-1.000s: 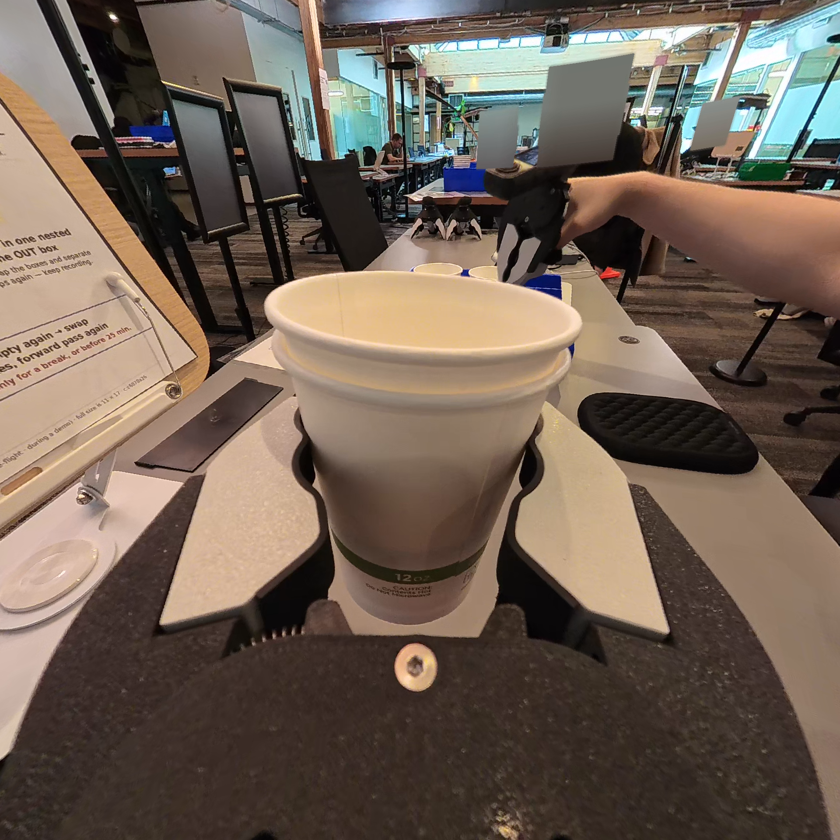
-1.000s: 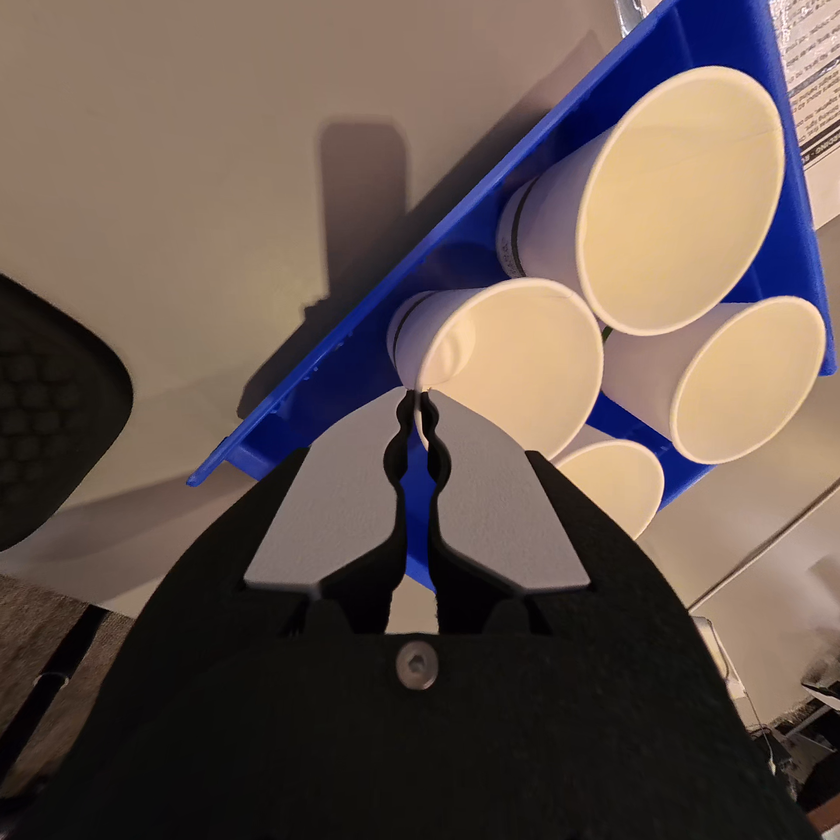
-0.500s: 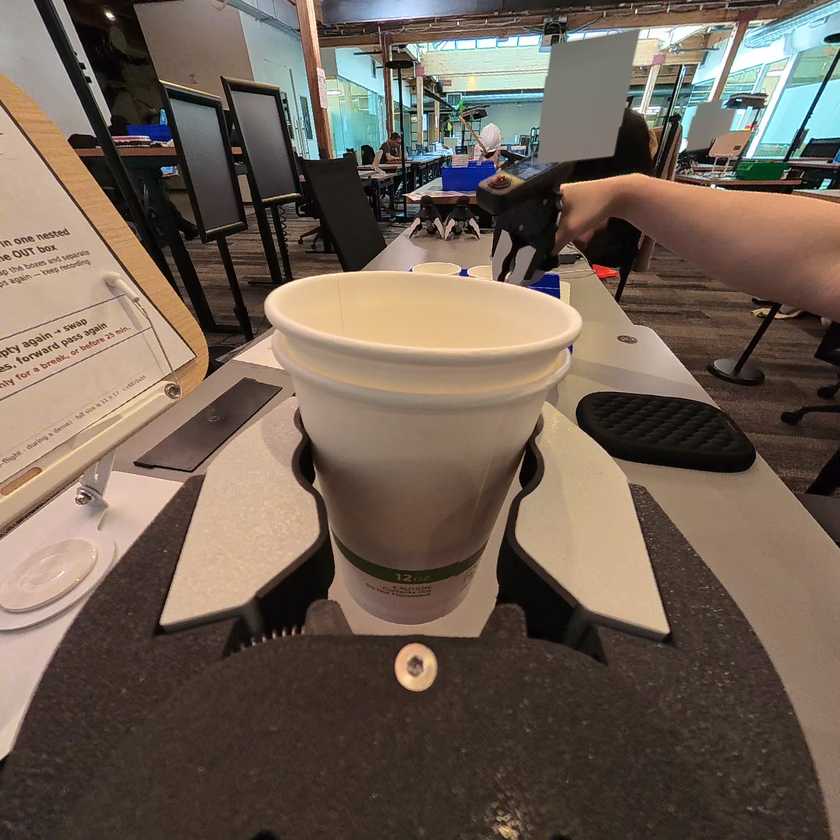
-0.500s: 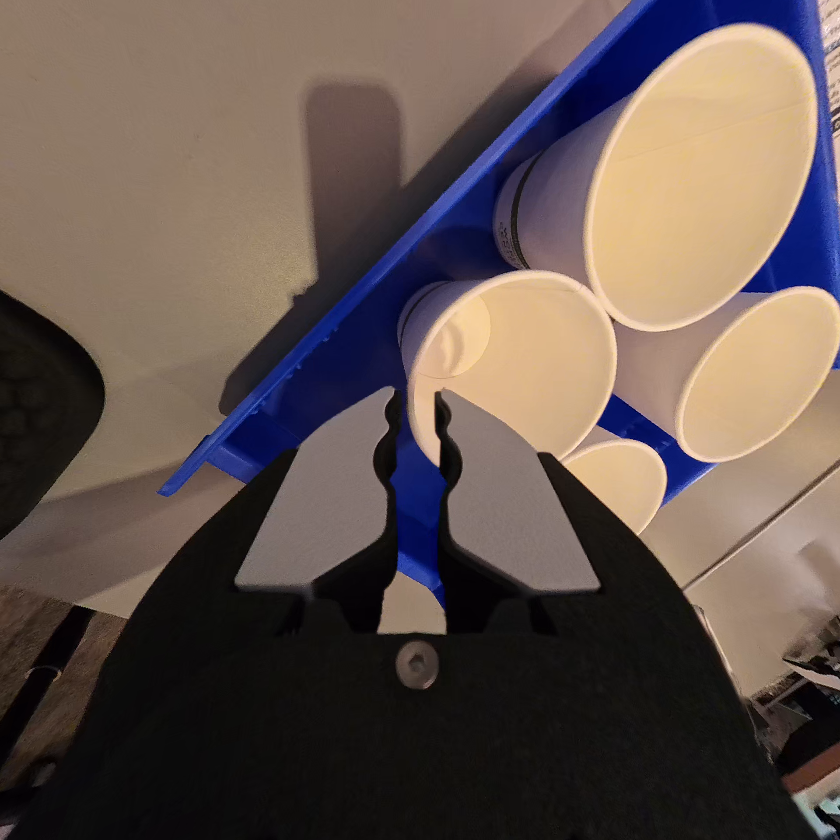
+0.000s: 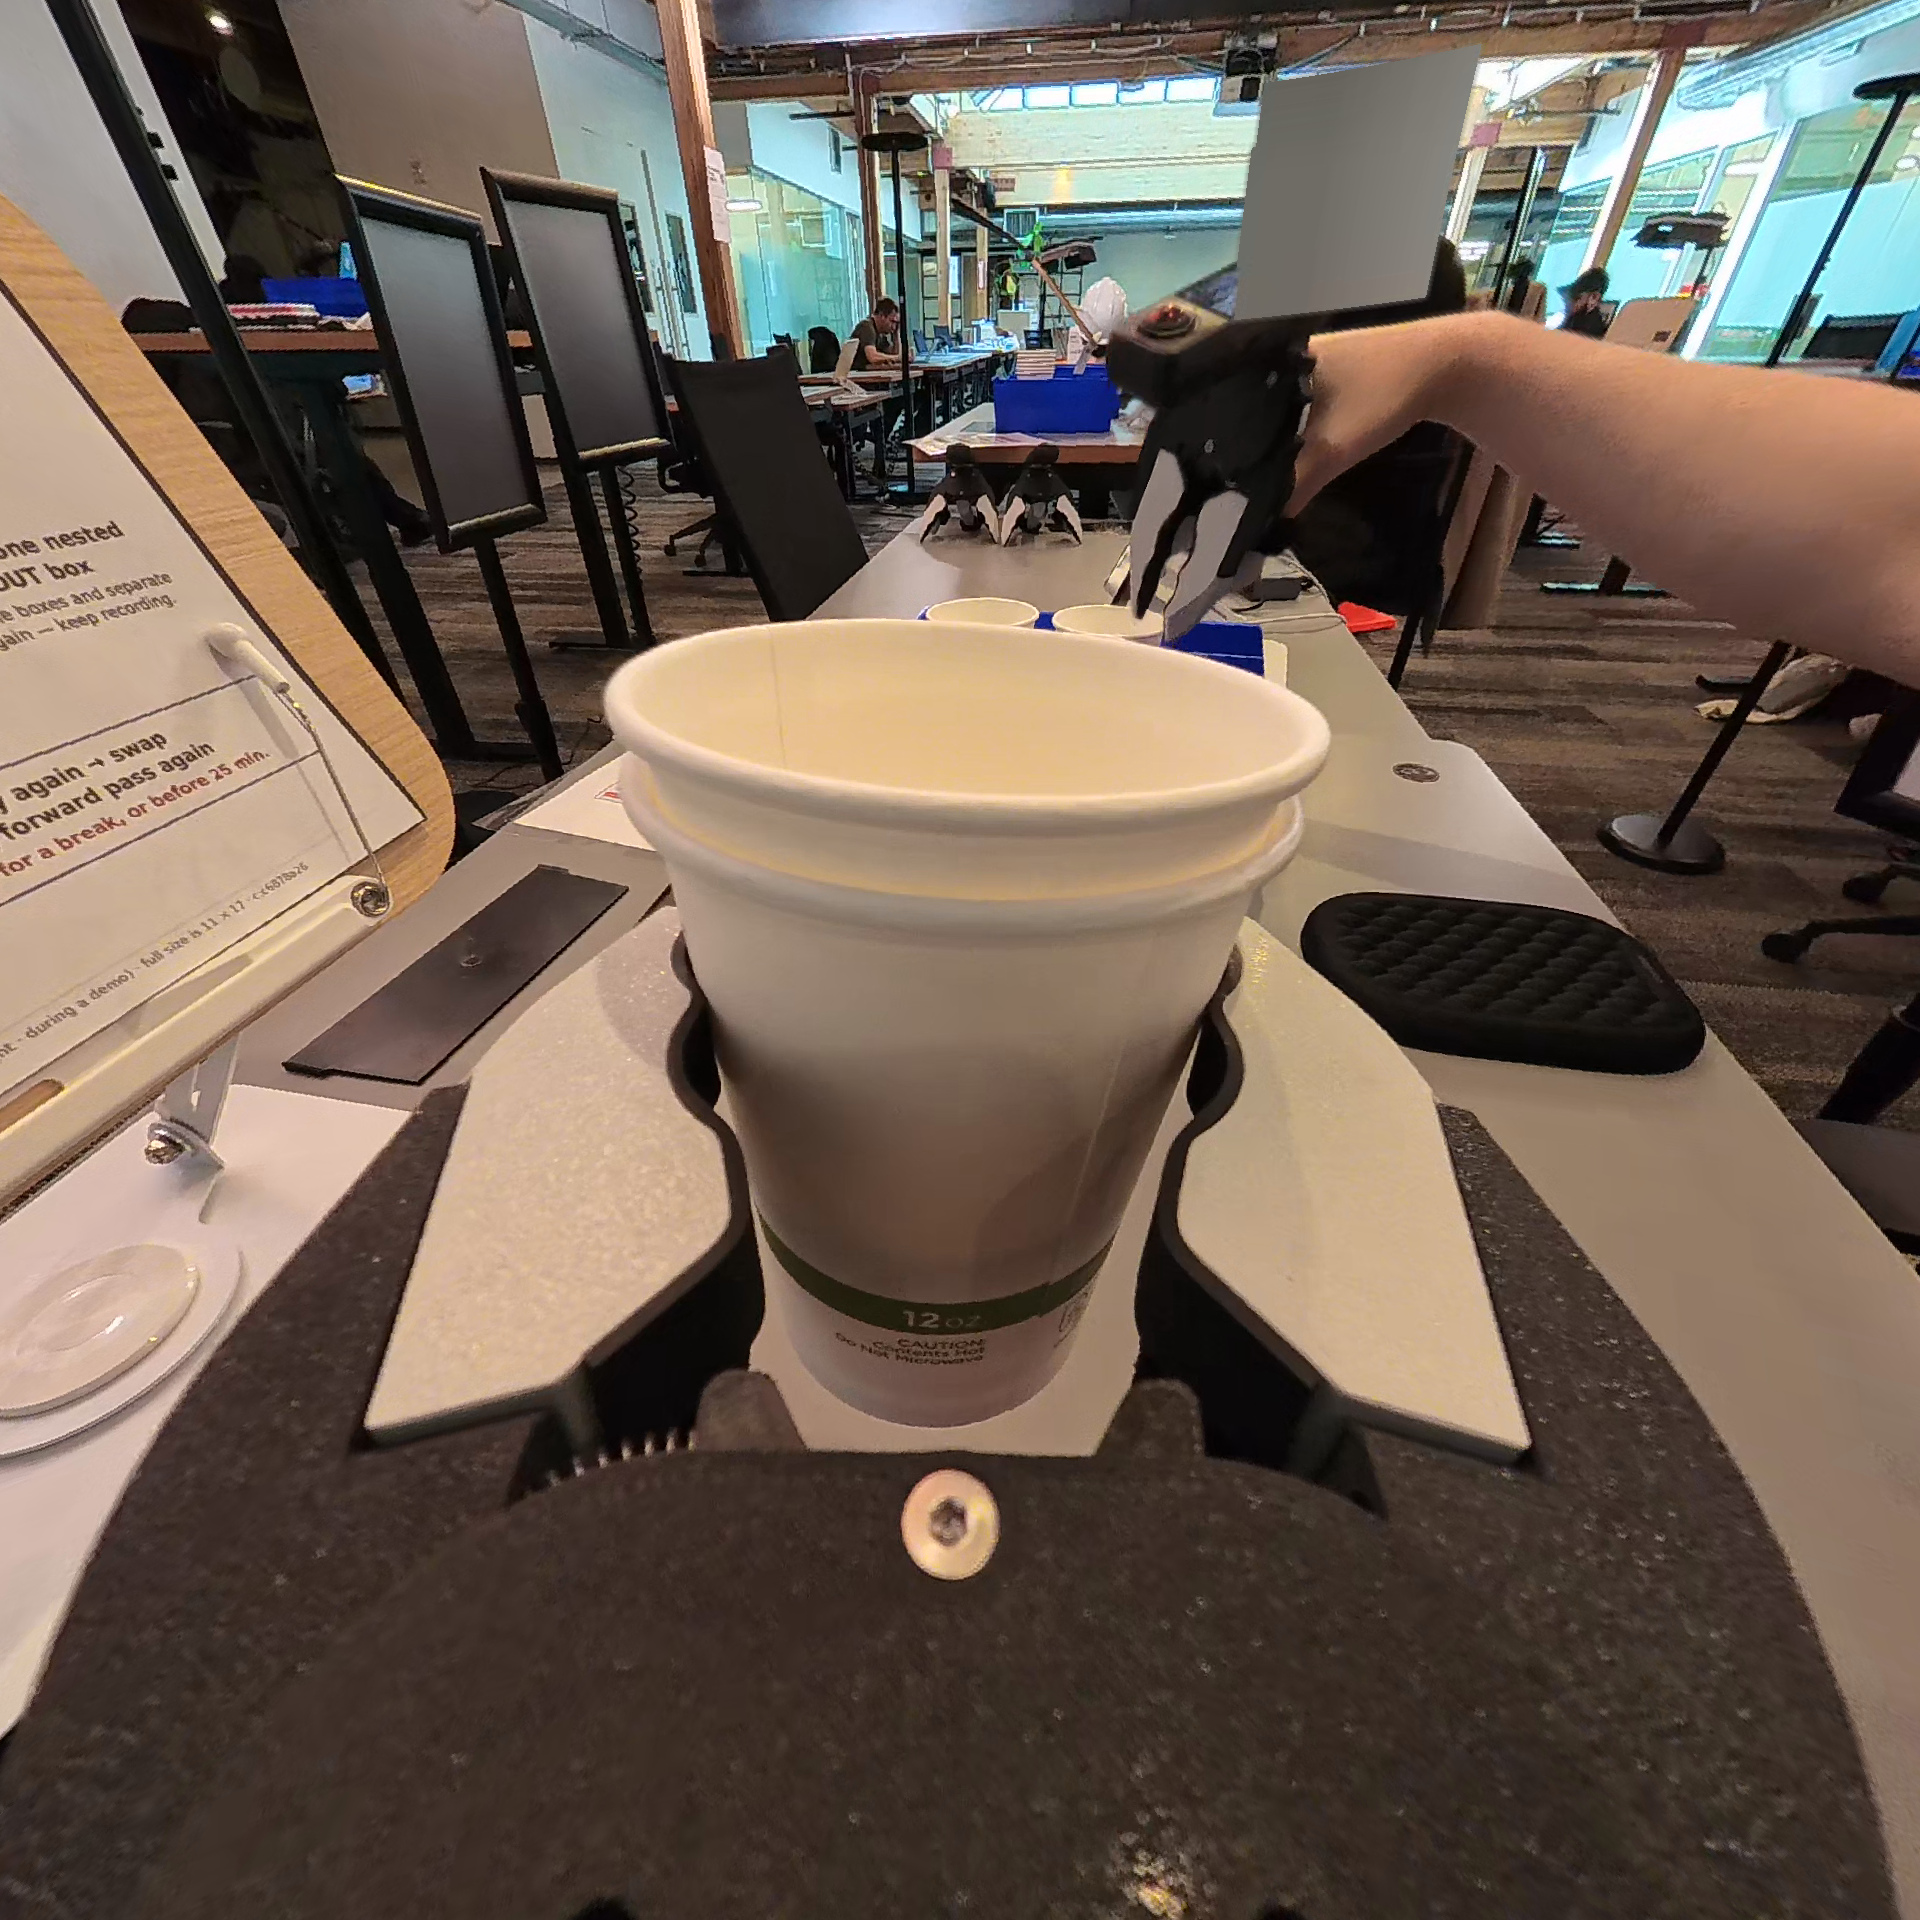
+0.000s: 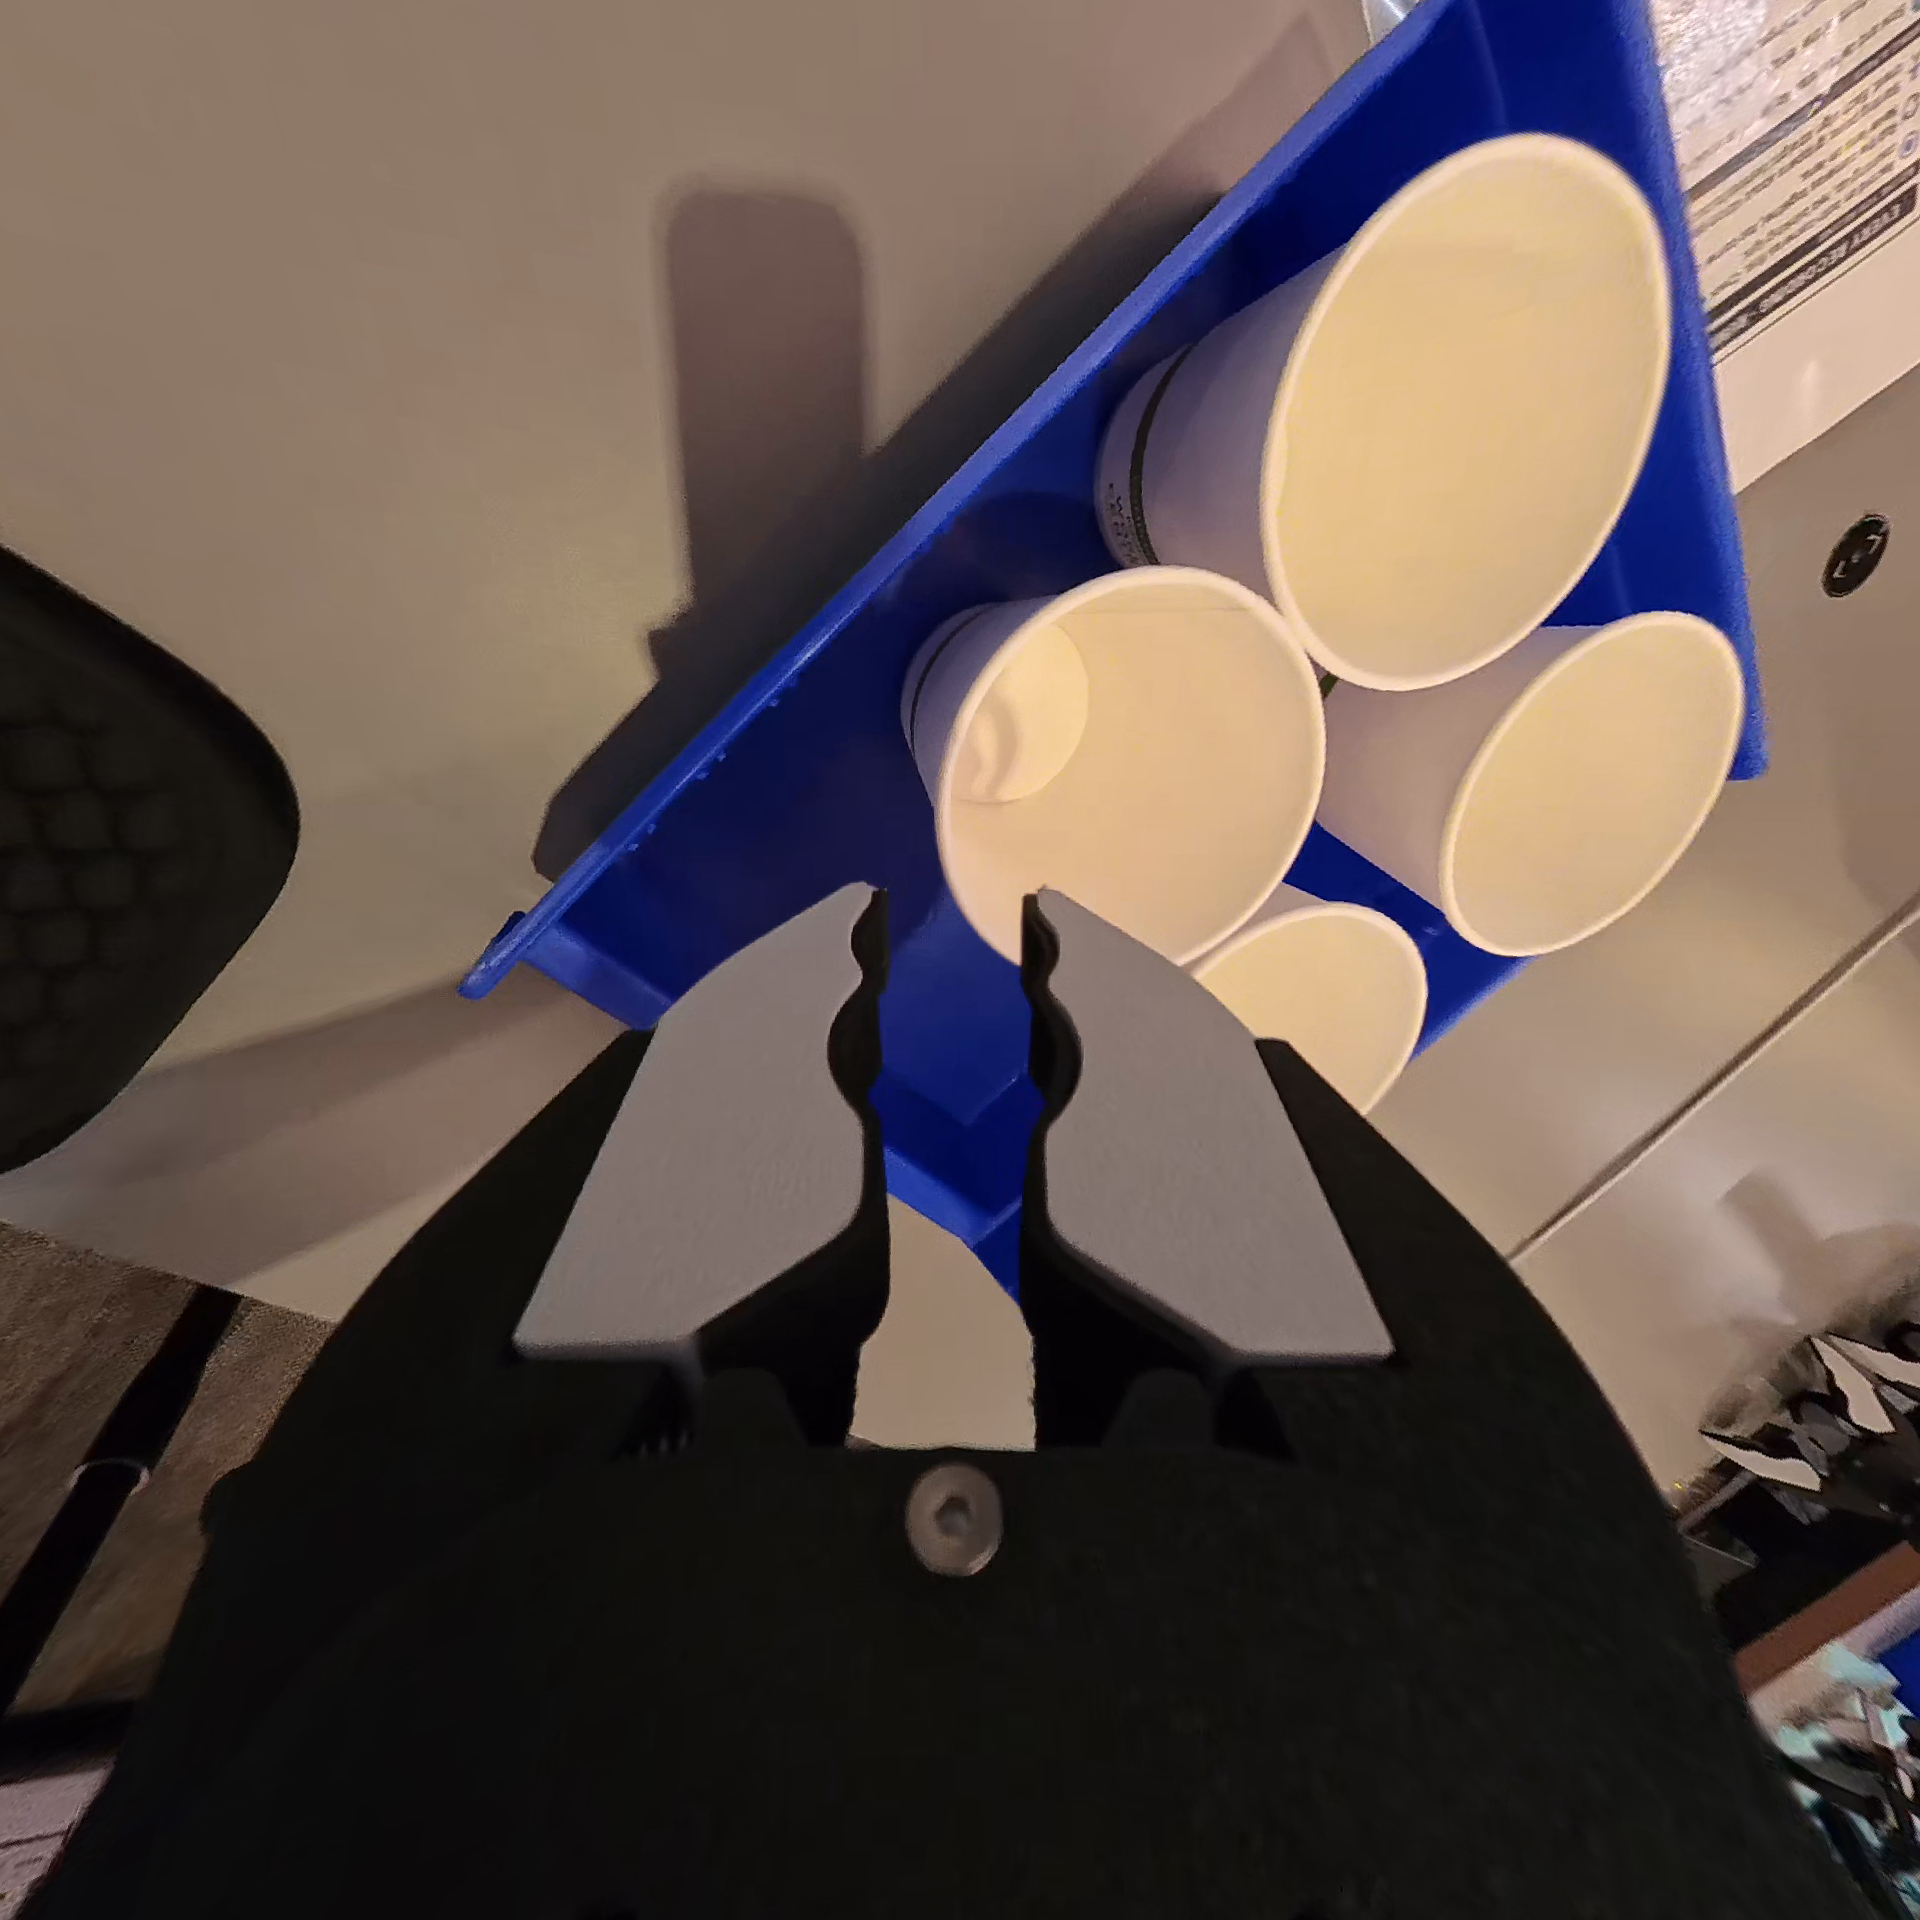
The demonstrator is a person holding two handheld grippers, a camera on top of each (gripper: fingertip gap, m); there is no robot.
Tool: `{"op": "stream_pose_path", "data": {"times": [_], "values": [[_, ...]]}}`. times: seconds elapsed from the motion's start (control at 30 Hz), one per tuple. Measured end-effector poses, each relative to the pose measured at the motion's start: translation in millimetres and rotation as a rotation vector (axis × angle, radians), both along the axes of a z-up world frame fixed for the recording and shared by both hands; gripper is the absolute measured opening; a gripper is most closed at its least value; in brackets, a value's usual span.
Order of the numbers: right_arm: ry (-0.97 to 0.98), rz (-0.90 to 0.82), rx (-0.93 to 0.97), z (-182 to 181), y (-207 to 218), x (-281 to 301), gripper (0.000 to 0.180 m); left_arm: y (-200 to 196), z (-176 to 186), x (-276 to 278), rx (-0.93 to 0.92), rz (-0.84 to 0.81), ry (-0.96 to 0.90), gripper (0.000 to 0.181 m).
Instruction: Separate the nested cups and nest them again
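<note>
The right hand-held gripper now has its fingers parted a little with nothing between them; a second ago they pinched the rim of a white paper cup, which stands free in the blue bin beside three other cups (all upright). The left hand-held gripper stays clamped on the nested cups, standing on the tabletop.

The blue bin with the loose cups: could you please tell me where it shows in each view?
Left wrist view: blue bin far back on the table, behind the nested cups, under the right tongs.
Right wrist view: upper right, just beyond the tongs.
Shared landmark: black textured pad.
</note>
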State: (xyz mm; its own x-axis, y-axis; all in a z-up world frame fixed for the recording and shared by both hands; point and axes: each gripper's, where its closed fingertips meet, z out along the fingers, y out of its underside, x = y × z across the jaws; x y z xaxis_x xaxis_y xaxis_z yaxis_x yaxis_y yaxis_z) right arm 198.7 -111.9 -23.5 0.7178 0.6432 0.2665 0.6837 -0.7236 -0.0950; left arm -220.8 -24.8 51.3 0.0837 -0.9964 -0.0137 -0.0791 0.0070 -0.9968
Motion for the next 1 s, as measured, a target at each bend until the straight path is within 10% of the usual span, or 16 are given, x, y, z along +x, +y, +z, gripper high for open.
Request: {"op": "stream_pose_path", "data": {"times": [0.3,0.6,1.0], "values": [[-0.026,0.112,0.089,81,15,-52,0.028,-3,-1,4,-0.001,-0.011,0.001,0.09],[0.25,0.738,0.133,170,23,-310,0.026,-4,-3,6,-0.007,-0.014,-0.001,0.09],[0.231,0.972,-0.005,128,26,-431,0.02,-5,1,4,-0.01,-0.02,-0.015,0.09]]}}
